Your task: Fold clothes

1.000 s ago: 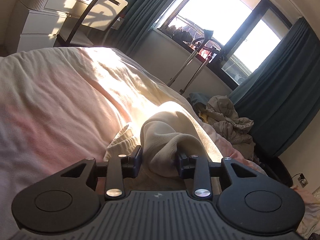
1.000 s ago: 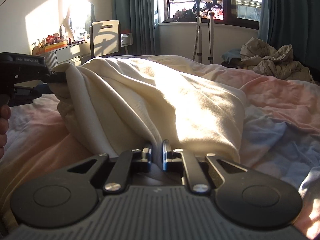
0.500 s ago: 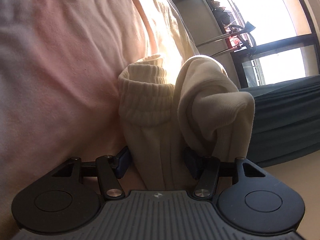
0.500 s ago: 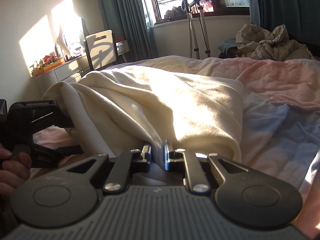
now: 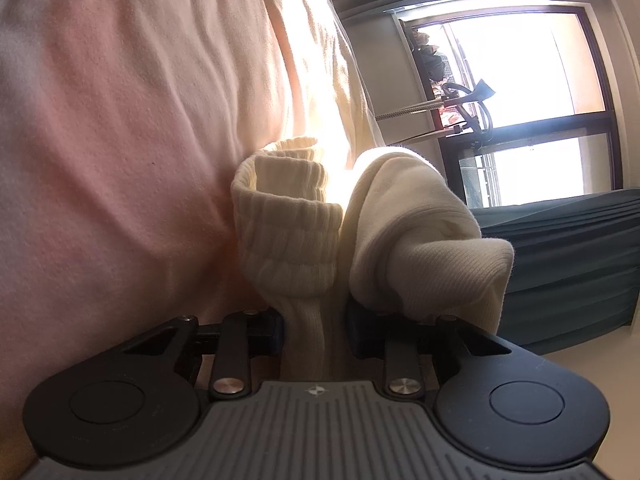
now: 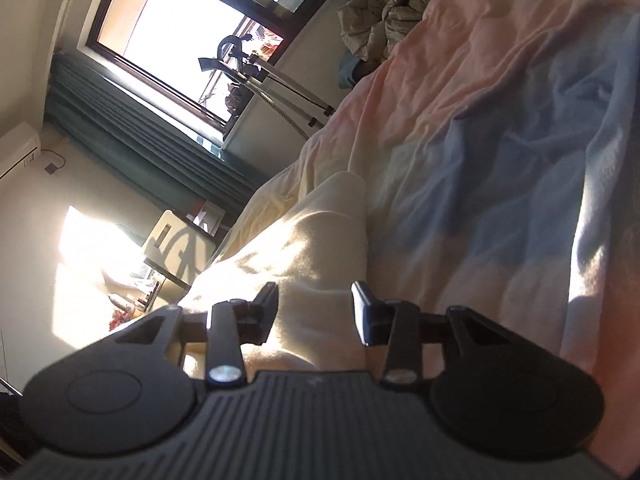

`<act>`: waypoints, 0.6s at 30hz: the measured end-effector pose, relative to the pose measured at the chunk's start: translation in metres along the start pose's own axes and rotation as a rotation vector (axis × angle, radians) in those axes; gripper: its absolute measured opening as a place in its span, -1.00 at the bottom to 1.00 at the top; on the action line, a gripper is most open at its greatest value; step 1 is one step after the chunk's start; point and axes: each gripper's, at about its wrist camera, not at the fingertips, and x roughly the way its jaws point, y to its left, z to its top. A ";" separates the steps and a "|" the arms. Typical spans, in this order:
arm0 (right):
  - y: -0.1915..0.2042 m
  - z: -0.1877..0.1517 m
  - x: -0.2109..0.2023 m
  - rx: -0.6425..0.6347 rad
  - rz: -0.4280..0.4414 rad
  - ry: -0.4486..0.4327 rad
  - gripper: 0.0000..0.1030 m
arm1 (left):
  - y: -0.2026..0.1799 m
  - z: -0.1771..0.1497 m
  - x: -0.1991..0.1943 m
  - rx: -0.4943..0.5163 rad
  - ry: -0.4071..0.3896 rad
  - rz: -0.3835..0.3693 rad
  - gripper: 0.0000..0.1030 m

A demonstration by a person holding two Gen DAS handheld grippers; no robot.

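A rumpled pink-and-blue bedspread covered the bed in a sunlit bedroom, where teal curtains flanked a dark-framed window and a pale chair stood by the wall. No legible writing appeared on either tool. The left gripper was clamped on a bunched cream sweater, its ribbed cuff hanging against the bedding. The right gripper had its jaws apart, straddling the sweater's body, which lay on the bedspread.
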 end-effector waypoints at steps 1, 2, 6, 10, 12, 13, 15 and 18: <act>-0.007 0.002 0.004 0.027 -0.001 0.004 -0.08 | -0.001 0.001 0.001 0.005 -0.001 -0.003 -0.37; -0.014 0.004 0.009 0.053 -0.002 0.008 0.00 | -0.001 0.001 0.002 0.008 0.000 -0.013 -0.37; -0.041 0.012 0.027 0.160 -0.005 0.025 0.20 | 0.001 0.001 0.007 0.017 0.008 -0.035 -0.23; -0.033 0.013 0.037 0.108 -0.043 0.032 0.29 | -0.003 0.001 0.014 0.050 0.001 -0.033 -0.05; -0.029 0.012 0.038 0.094 -0.073 0.029 0.07 | -0.007 0.001 0.014 0.072 -0.005 -0.042 -0.19; -0.027 0.011 0.037 0.090 -0.086 0.026 -0.16 | -0.010 0.000 0.013 0.100 -0.010 -0.041 -0.45; -0.021 0.013 0.035 0.073 -0.109 0.024 -0.33 | -0.016 -0.003 0.010 0.136 -0.021 -0.029 -0.61; -0.001 0.018 0.027 0.022 -0.129 0.002 -0.50 | -0.023 -0.005 0.000 0.136 -0.028 -0.032 -0.74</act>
